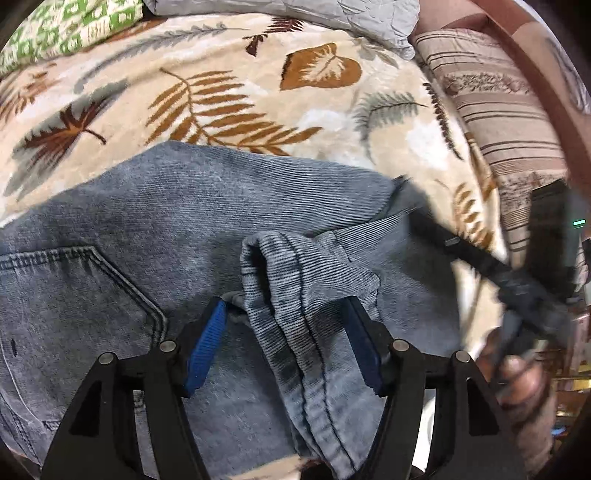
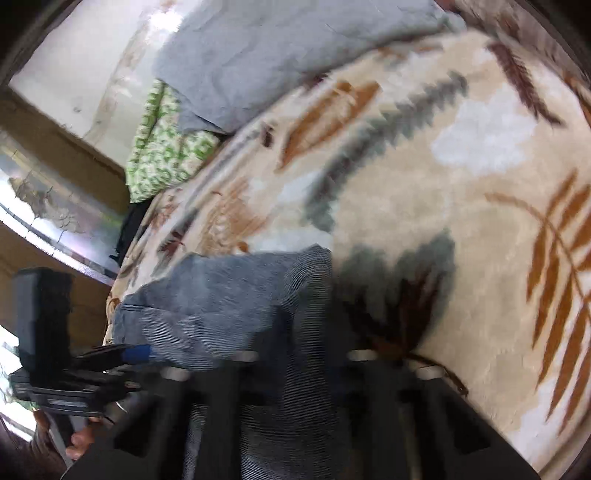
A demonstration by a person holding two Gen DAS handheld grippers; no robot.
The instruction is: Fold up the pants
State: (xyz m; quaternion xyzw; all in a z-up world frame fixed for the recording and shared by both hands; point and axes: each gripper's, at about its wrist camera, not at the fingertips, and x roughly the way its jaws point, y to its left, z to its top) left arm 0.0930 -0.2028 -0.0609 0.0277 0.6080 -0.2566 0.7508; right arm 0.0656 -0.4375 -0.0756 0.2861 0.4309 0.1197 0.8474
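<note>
Light blue jeans (image 1: pixel 177 206) lie on a leaf-patterned blanket (image 1: pixel 229 85), back pocket at the left. My left gripper (image 1: pixel 288 314) has its blue-padded jaws spread wide, with a bunched fold of a jeans leg (image 1: pixel 295 280) lying between them. My right gripper shows at the right of this view (image 1: pixel 413 199), its tips on the jeans' edge. In the right wrist view, blurred, denim (image 2: pixel 295 302) runs between the right gripper's fingers (image 2: pixel 303 332), which look closed on it. The left gripper (image 2: pixel 136 352) shows there at the left.
A grey quilt (image 1: pixel 295 14) and a green-patterned cloth (image 1: pixel 74 26) lie at the far side of the bed. A striped pillow (image 1: pixel 498 110) lies at the right by a wooden frame. A wall and window ledge (image 2: pixel 55 206) are past the bed.
</note>
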